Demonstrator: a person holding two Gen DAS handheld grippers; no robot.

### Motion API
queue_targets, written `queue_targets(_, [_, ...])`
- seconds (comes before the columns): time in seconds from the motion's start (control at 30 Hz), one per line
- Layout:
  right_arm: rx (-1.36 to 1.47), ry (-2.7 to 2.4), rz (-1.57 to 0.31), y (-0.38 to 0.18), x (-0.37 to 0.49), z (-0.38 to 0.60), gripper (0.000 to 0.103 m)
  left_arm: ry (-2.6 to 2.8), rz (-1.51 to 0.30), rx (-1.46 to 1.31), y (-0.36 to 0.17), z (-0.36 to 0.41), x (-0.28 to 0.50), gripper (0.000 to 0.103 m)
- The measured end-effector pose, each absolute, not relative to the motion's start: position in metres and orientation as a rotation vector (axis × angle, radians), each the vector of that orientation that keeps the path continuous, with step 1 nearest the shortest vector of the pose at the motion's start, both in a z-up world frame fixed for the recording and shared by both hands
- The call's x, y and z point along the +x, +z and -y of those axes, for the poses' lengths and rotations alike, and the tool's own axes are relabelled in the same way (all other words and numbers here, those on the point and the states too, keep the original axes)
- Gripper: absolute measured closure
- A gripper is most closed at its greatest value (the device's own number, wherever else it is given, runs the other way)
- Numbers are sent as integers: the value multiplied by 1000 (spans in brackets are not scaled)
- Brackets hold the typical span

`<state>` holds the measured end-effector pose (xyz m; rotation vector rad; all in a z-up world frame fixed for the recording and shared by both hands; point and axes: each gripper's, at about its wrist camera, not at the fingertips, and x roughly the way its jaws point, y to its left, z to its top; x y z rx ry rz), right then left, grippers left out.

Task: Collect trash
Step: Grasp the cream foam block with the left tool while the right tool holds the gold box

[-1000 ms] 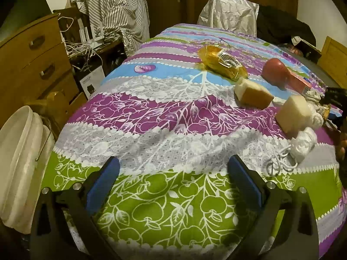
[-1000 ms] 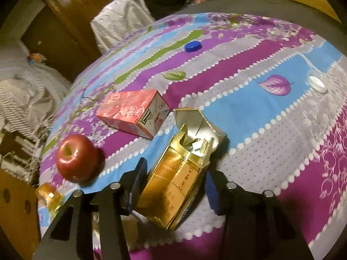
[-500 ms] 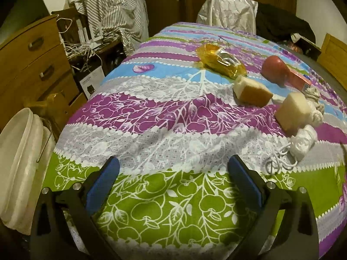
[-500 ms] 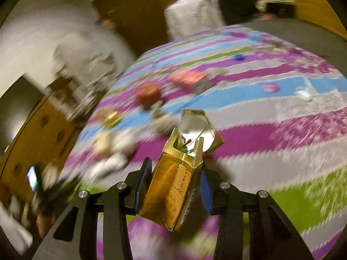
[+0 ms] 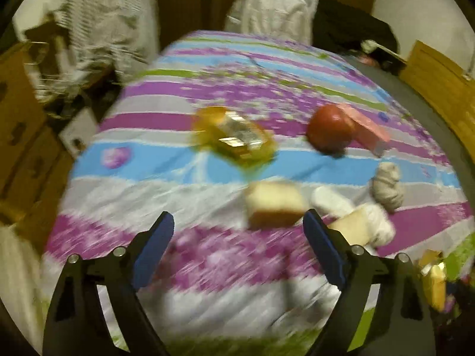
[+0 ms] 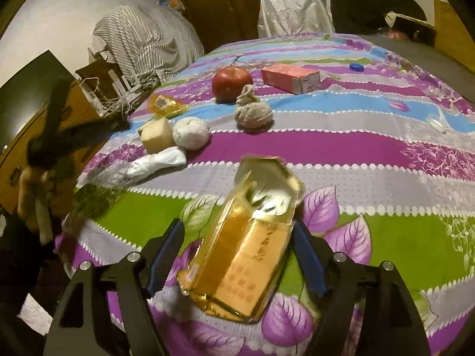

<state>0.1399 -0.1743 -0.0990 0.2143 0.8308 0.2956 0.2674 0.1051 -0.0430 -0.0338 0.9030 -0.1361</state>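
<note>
The gold box (image 6: 246, 255) lies on the bed (image 6: 386, 154) near its front edge, between the right gripper's (image 6: 239, 255) fingers. Those fingers are opening, and the left pad has a gap; the right pad looks close, maybe touching. The box could slide off the bed edge or tip, because nothing holds it firmly. The left gripper (image 5: 237, 249) is closing with nothing between its fingers. It is blurry, so it might bump the yellow block (image 5: 274, 204) or grab the wrong thing.

Right gripper (image 6: 239, 255) at lower centre, jaws opening, one pad clear; left gripper (image 5: 237, 246) at lower centre, jaws closing on nothing
</note>
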Motion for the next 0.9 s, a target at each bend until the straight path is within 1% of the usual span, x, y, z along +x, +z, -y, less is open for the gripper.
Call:
queue_targets(0.07, [194,296,-827,-99,136,172,28,-170,-932,-18,-52,-95,285,24])
queue_targets(0.17, [163,302,-826,-100,133,168,28,-215,-1002,-22,-71,-88,304,25])
queue_targets(0.23, [157,307,-824,-101,132,167,28,-210,-1026,-28,-83,-88,311,30])
queue_targets(0.27, [155,310,-821,-101,132,166,28,-211,-1021,-57,-85,-92,313,35])
queue_targets(0.3, [157,313,-817,-100,133,166,28,-218,-1019,-89,-83,-97,312,48])
queue_targets(0.33, [161,320,-813,-99,133,166,28,-229,-1015,-117,-80,-101,310,54])
queue_targets(0.37, [166,329,-807,-98,133,166,28,-233,-1001,-144,-74,-105,306,55])
queue_targets(0.53, [140,334,-791,-94,131,160,28,-202,-899,-173,-39,-125,270,57])
queue_targets(0.67, [157,333,-800,-95,129,160,28,-209,-874,-198,-20,-145,226,57])
queue_targets(0.8, [173,311,-810,-97,128,161,26,-149,-918,-94,-26,-150,180,57])
queue_targets(0.9, [182,291,-815,-99,128,162,22,-96,-955,-14,-43,-153,160,56])
